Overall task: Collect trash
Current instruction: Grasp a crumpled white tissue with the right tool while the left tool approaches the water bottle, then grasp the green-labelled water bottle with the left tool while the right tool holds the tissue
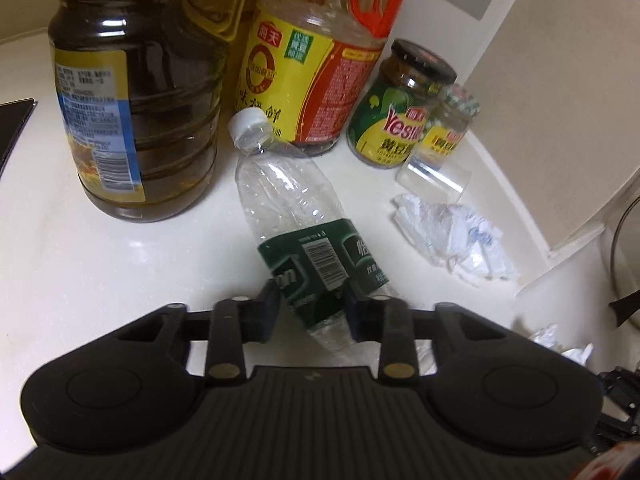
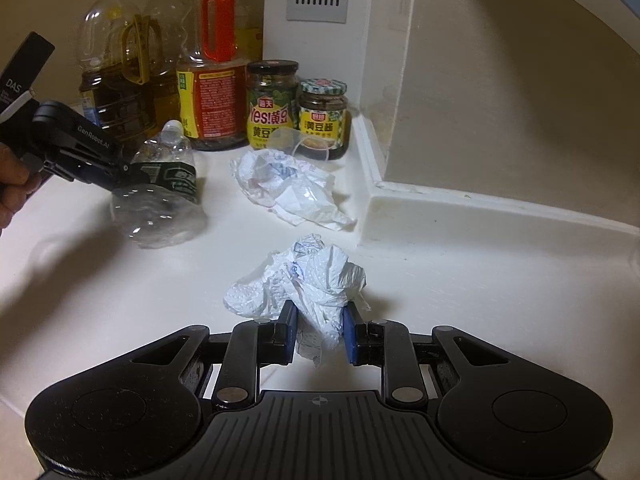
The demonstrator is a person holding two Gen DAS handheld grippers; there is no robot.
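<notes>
A crushed clear plastic bottle [image 1: 288, 200] with a green label and white cap lies on the white counter [image 1: 100, 264]. My left gripper [image 1: 312, 312] is shut on its labelled part, a pad pressing on each side. From the right wrist view the same bottle [image 2: 160, 208] sits at the left, with the left gripper [image 2: 132, 172] on it. My right gripper [image 2: 320, 332] is shut on a crumpled white paper towel [image 2: 316, 276] that rests on the counter. Another crumpled white wrapper [image 2: 288, 184] lies farther back; it also shows as the wrapper [image 1: 452, 236] in the left wrist view.
Large oil bottles [image 1: 132, 100], a soy sauce bottle [image 1: 304, 76] and two sauce jars [image 1: 400, 108] stand along the back wall. A clear plastic cup [image 1: 434, 176] lies on its side before the jars. A raised ledge and wall corner [image 2: 380, 184] bound the right. A hand [image 2: 12, 188] holds the left gripper.
</notes>
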